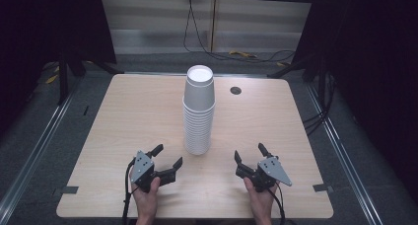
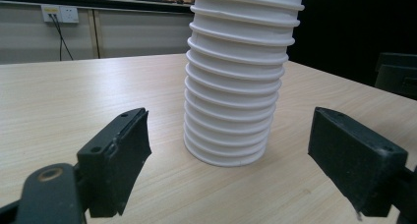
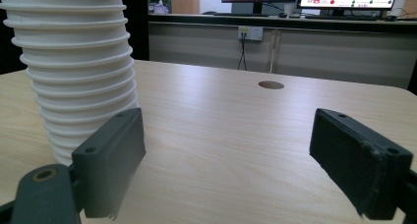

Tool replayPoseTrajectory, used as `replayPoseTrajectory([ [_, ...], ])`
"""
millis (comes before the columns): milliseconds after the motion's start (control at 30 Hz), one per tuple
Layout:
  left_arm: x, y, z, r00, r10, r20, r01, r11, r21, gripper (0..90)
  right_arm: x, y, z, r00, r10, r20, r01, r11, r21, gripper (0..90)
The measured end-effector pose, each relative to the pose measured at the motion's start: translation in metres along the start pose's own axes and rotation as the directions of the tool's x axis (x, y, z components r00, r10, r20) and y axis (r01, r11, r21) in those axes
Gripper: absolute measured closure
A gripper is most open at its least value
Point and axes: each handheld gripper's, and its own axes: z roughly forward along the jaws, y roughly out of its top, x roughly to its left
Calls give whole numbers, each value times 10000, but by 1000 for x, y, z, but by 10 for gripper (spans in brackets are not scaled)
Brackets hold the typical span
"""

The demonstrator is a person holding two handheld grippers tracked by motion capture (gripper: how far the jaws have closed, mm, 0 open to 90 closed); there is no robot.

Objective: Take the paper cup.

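Tall upside-down stack of white ribbed paper cups (image 1: 199, 111) sits on the light wooden table (image 1: 123, 116), just ahead of the left gripper (image 1: 167, 156), whose jaws gape wide. Right gripper (image 1: 249, 153) is wide too, stack off its left jaw.

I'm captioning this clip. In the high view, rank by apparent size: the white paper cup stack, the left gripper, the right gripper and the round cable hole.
1. White paper cup stack.
2. Left gripper and right gripper: they look alike.
3. Round cable hole.

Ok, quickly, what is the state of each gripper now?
Left gripper: jaws open, holding nothing.
Right gripper: jaws open, holding nothing.
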Motion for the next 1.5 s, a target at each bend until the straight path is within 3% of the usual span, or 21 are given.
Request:
replayPoseTrajectory([
  [233,0,0,0,10000,-9,57,10,10000,-38,157,1,0,0,9992,-210,-326,211,9998,33,133],
  [367,0,0,0,9999,-1,124,1,10000,-50,157,0,1,1,9972,-28,-745,41,9998,179,132],
  [400,0,0,0,9999,-3,118,3,10000,-35,157,-1,1,2,9946,78,-1037,-39,9993,379,132],
  [500,0,0,0,9998,26,172,-25,10000,-22,157,0,2,3,9925,87,-1215,-30,9989,476,132],
  [600,0,0,-1,9997,69,232,-69,10000,-29,157,2,3,5,9834,197,-1806,-94,9983,580,135],
  [767,0,0,-2,9993,107,356,-104,9999,-102,157,4,9,6,9797,195,-1997,-105,9989,457,135],
  [900,0,0,-2,9990,242,385,-241,9997,-20,157,4,18,6,9715,286,-2354,-240,9995,227,137],
  [933,-1,0,-1,9985,203,513,-201,9998,-43,157,4,22,6,9641,421,-2620,-408,9991,105,138],
  [967,-1,0,-1,9981,341,513,-342,9994,-1,157,4,22,6,9641,421,-2620,-408,9991,105,138],
  [1067,-1,0,-1,9969,485,618,-489,9988,53,158,5,28,7,9604,77,-2785,-146,9996,-229,142],
  [1167,0,0,-2,9972,448,593,-450,9990,17,158,6,35,9,9537,67,-3006,-127,9998,-179,149],
  [1200,0,0,-2,9974,376,610,-376,9993,-8,158,6,37,10,9556,-67,-2946,10,9998,-196,147],
  [1267,0,0,-2,9978,384,548,-385,9993,5,158,7,44,11,9428,93,-3332,-185,9995,-245,147],
  [1367,0,0,-2,9977,384,567,-384,9993,0,158,7,50,13,9374,131,-3481,-212,9996,-194,136],
  [1433,-1,0,-1,9975,441,557,-442,9990,8,158,9,60,15,9247,252,-3799,-357,9991,-206,136],
  [1500,-1,0,-1,9973,419,603,-421,9991,31,158,10,63,16,9209,294,-3887,-386,9991,-159,136],
])
